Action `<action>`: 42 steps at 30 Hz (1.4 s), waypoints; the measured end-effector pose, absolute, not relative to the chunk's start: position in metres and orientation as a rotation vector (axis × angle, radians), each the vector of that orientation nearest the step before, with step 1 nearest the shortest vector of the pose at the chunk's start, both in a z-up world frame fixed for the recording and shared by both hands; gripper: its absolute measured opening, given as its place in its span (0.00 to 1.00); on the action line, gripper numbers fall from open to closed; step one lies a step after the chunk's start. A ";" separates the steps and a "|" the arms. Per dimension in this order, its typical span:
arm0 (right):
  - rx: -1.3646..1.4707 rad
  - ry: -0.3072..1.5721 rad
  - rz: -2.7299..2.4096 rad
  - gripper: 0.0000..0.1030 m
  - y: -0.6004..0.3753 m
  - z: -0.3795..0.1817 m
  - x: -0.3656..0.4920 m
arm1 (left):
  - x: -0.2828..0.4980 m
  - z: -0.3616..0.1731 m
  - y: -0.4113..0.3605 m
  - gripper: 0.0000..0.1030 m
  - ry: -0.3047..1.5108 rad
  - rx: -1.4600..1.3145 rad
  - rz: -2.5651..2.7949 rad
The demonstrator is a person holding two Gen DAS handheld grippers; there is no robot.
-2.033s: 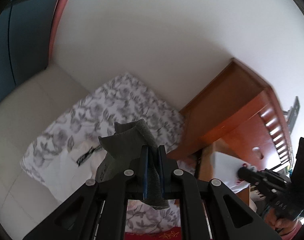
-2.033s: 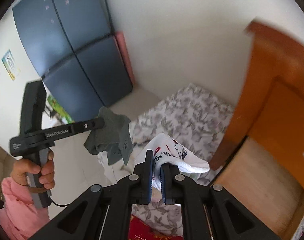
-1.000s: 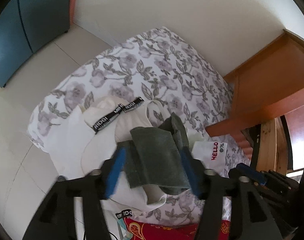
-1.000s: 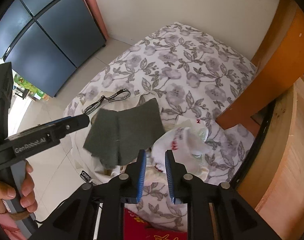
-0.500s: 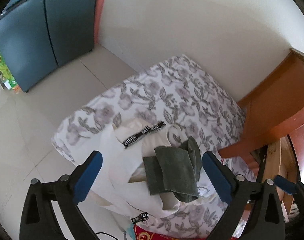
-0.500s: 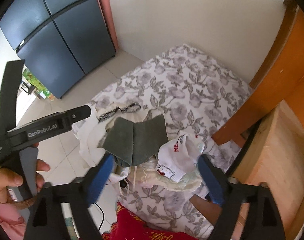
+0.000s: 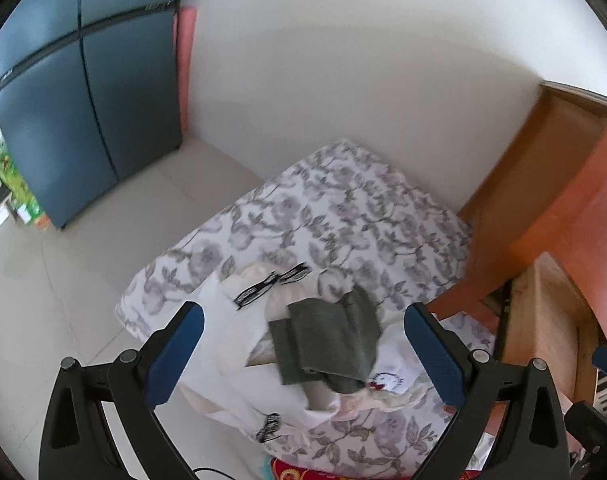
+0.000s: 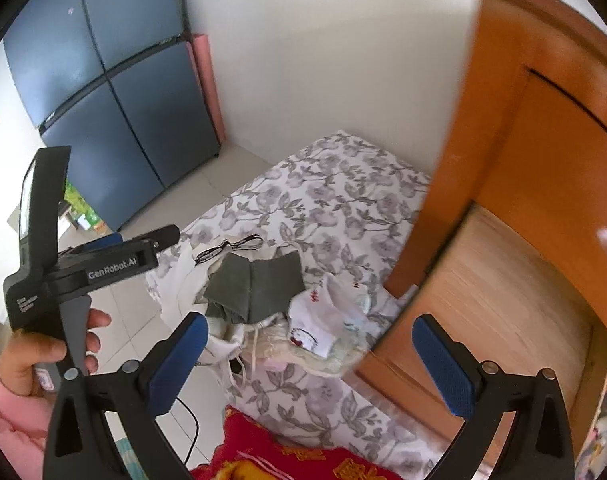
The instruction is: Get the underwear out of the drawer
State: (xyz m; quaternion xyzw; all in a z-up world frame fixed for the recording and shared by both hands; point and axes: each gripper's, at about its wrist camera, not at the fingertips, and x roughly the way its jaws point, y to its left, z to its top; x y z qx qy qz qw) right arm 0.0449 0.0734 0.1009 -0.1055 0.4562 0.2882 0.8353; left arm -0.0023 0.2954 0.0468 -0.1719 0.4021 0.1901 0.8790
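Observation:
Grey underwear (image 7: 327, 340) (image 8: 255, 286) lies on a pile of pale garments (image 7: 239, 356) on the floral bed (image 7: 343, 216). White printed underwear (image 8: 319, 320) (image 7: 387, 382) rests beside it, toward the drawer. My left gripper (image 7: 303, 344) hangs above the pile, open wide, nothing between its blue pads (image 7: 175, 352). My right gripper (image 8: 309, 354) is also open and empty, above the bed's edge. The open wooden drawer (image 8: 495, 300) (image 7: 543, 312) sits to the right. In the right wrist view a hand holds the left gripper's handle (image 8: 63, 272).
An orange wooden dresser (image 8: 543, 120) stands right of the bed. A dark blue cabinet (image 7: 75, 100) and a pink roll (image 8: 205, 88) stand against the white wall. A red patterned cloth (image 8: 287, 452) lies at the near edge. A black cable (image 8: 189, 428) trails on the tiled floor.
Both grippers opened wide, dropping the grey and the white underwear onto the pile. Both then rose and pulled back from the bed, so more of the room shows.

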 end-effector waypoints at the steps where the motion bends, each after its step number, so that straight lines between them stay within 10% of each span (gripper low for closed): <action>1: -0.215 0.964 0.595 1.00 0.063 0.102 0.041 | -0.003 0.050 0.290 0.97 0.829 -0.349 0.382; 19: 0.085 0.918 0.196 1.00 -0.127 0.078 -0.030 | -0.021 0.065 0.155 0.97 0.803 -0.094 0.173; 42: 0.123 0.932 0.194 1.00 -0.123 0.049 -0.057 | -0.040 0.035 0.103 0.97 0.952 0.057 0.148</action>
